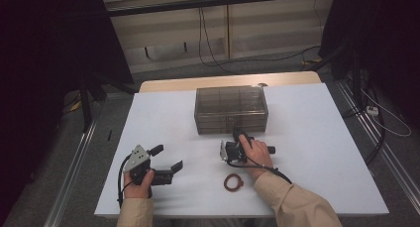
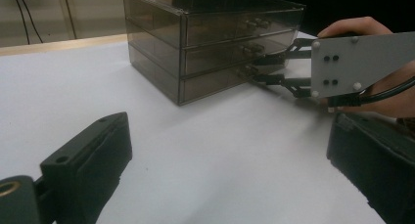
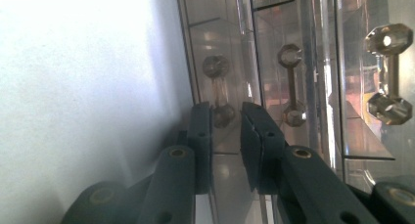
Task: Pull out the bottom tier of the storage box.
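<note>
Right gripper view: my right gripper (image 3: 226, 119), fingers nearly closed around the bottom drawer's handle (image 3: 219, 89) of the drawer box (image 1: 231, 109) mid-table, ready for pulling; left gripper (image 1: 168, 159) rests open, waiting.

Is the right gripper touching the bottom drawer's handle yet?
Cannot tell. In the right gripper view the right gripper has its jaws on either side of the bottom drawer's handle, narrow gaps seeming to remain; whether the pads press it is unclear.
</note>
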Tool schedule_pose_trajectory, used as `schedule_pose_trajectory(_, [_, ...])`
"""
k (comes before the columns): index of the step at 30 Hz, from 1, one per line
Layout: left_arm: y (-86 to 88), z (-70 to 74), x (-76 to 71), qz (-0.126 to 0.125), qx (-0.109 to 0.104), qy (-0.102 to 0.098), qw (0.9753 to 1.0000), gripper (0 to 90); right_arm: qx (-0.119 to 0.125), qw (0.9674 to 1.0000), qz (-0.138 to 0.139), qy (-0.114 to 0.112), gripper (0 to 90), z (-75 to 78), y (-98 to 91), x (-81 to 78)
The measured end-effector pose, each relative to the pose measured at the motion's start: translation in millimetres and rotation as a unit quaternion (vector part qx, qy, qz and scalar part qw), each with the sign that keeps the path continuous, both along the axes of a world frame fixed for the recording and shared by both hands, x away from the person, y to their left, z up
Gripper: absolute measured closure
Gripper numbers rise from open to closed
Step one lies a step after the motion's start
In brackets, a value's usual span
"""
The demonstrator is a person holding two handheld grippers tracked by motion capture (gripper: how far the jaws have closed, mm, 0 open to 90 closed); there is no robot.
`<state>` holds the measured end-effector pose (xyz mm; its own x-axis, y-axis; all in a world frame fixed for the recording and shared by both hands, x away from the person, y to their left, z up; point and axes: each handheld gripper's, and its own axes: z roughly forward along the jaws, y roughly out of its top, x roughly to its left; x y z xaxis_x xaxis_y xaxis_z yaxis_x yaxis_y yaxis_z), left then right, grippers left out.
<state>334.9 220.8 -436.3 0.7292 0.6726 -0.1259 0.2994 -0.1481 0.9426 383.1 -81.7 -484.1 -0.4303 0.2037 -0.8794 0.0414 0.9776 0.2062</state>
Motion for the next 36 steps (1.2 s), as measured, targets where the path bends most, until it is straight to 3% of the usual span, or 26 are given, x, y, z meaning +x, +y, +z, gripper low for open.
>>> schedule_pose_trajectory(15, [-0.2,-0.2,0.2,0.0,0.001,0.0,1.0,3.0,-0.008,1.0,-0.003,-0.005,79.6,-2.4,3.3,-1.1])
schedule_pose_trajectory(28, [-0.4,-0.3,0.4,-0.002,0.003,0.0,1.0,3.0,0.002,1.0,-0.008,0.002,79.8,0.9,2.6,-2.5])
schedule_pose_trajectory(30, [-0.4,-0.4,0.4,-0.001,0.003,-0.001,1.0,3.0,0.005,1.0,0.005,0.003,90.0,3.5,3.3,-4.9])
schedule_pose_trajectory(31, [-0.6,-0.5,0.5,-0.001,0.003,0.001,1.0,3.0,-0.003,0.9999,0.015,-0.005,90.0,7.3,6.3,-8.6])
schedule_pose_trajectory(33, [-1.3,-0.6,0.1,-0.002,0.004,0.002,1.0,3.1,0.002,0.9999,0.007,0.007,90.0,9.8,8.2,-9.7])
schedule_pose_trajectory(36, [-0.9,0.2,-0.3,-0.003,0.004,0.0,1.0,3.1,-0.003,1.0,0.005,0.006,90.0,9.3,5.7,-8.1])
